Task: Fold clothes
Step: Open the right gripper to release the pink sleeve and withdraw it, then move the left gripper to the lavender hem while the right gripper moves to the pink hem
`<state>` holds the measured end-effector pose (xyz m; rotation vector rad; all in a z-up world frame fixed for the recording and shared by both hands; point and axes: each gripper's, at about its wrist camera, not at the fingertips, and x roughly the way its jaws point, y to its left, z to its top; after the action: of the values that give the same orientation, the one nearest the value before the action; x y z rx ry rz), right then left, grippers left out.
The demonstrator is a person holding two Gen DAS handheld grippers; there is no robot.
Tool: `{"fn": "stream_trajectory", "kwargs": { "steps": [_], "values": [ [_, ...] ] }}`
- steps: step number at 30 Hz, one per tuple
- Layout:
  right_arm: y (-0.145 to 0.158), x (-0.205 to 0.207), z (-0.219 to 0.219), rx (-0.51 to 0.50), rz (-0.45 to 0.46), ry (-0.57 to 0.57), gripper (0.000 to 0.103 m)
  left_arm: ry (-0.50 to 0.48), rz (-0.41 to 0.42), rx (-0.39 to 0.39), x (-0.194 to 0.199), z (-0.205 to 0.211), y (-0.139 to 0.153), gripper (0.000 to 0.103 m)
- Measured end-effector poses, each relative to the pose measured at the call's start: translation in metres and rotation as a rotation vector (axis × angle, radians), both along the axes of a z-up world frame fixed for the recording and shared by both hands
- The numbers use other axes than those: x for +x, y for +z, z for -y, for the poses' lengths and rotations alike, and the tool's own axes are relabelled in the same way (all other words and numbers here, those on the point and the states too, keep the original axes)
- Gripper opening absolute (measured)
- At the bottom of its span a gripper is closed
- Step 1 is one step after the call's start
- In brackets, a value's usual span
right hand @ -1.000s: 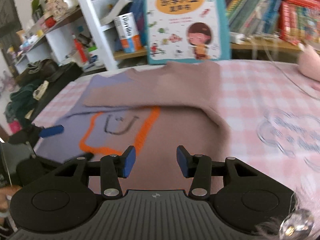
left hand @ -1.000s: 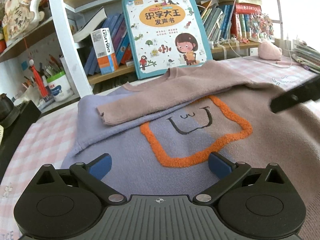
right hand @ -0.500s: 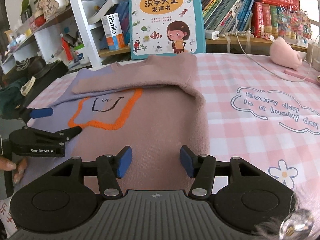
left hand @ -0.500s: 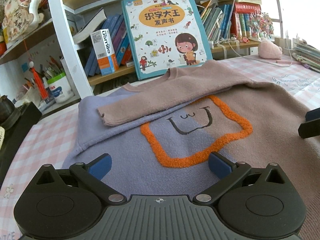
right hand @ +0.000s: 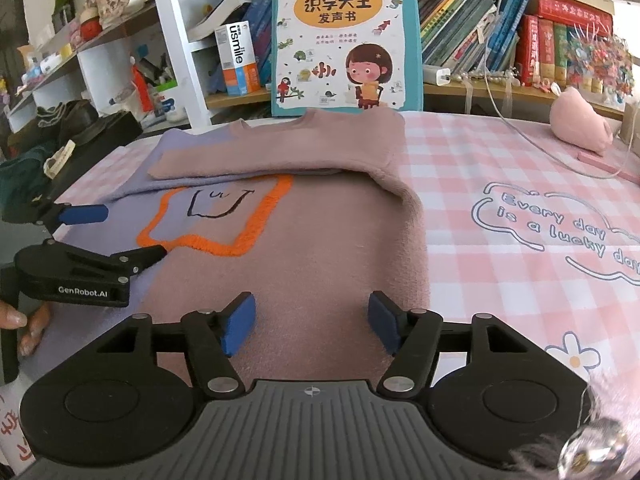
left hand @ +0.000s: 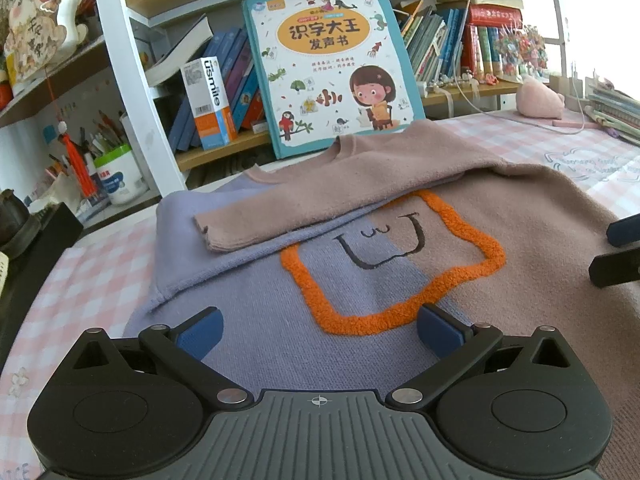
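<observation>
A lilac and dusty-pink sweater (left hand: pixel 400 264) with an orange fuzzy outline and a drawn face lies flat on the checked tablecloth. Its pink sleeve (left hand: pixel 320 204) is folded across the chest toward the lilac side. My left gripper (left hand: pixel 319 330) hovers open over the lilac lower half, with nothing between its blue pads. My right gripper (right hand: pixel 312 324) stands open over the pink lower half of the sweater (right hand: pixel 304 248), near its right edge, holding nothing. In the right wrist view the left gripper (right hand: pixel 128 236) shows at the left, open, with a hand behind it.
A pink-and-white checked tablecloth (right hand: pixel 520 200) with printed words covers the table. A big picture book (left hand: pixel 332 68) leans on the bookshelf behind the collar. A pink plush toy (right hand: pixel 580 128) and a white cable lie at the back right. A pen pot (left hand: pixel 120 176) stands back left.
The right gripper has pulled back and down toward the sweater's lower edge and opened wider. The left gripper has stayed put and open.
</observation>
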<state>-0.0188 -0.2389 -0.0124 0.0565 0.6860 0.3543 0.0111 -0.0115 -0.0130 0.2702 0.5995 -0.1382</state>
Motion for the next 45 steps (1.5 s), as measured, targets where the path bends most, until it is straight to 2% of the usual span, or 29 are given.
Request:
{"fn": "stream_trajectory", "kwargs": {
  "steps": [4,14,21,26,30,37,45],
  "values": [
    [0.000,0.000,-0.004,-0.021,0.007,0.011,0.066,0.000,-0.010,-0.020,0.001,-0.003,0.000,0.103],
    [0.001,0.002,-0.007,-0.039,0.000,0.017,0.066,0.000,-0.006,-0.011,0.001,-0.003,0.000,0.103],
    [0.005,-0.004,-0.005,-0.045,-0.007,0.011,0.066,0.002,0.048,0.075,-0.011,0.008,0.001,0.103],
    [0.009,-0.010,0.007,-0.055,-0.005,-0.022,0.066,-0.001,0.014,0.071,-0.027,-0.006,0.005,0.103],
    [0.012,-0.015,0.018,-0.082,-0.001,-0.063,0.066,0.051,-0.021,0.076,-0.039,-0.029,0.008,0.103],
    [0.012,-0.023,0.035,-0.057,-0.014,-0.106,0.066,0.194,-0.076,0.079,-0.063,-0.074,0.015,0.103],
    [0.011,-0.031,0.048,-0.010,-0.036,-0.132,0.063,0.246,-0.073,-0.009,-0.083,-0.100,0.025,0.103]
  ]
}}
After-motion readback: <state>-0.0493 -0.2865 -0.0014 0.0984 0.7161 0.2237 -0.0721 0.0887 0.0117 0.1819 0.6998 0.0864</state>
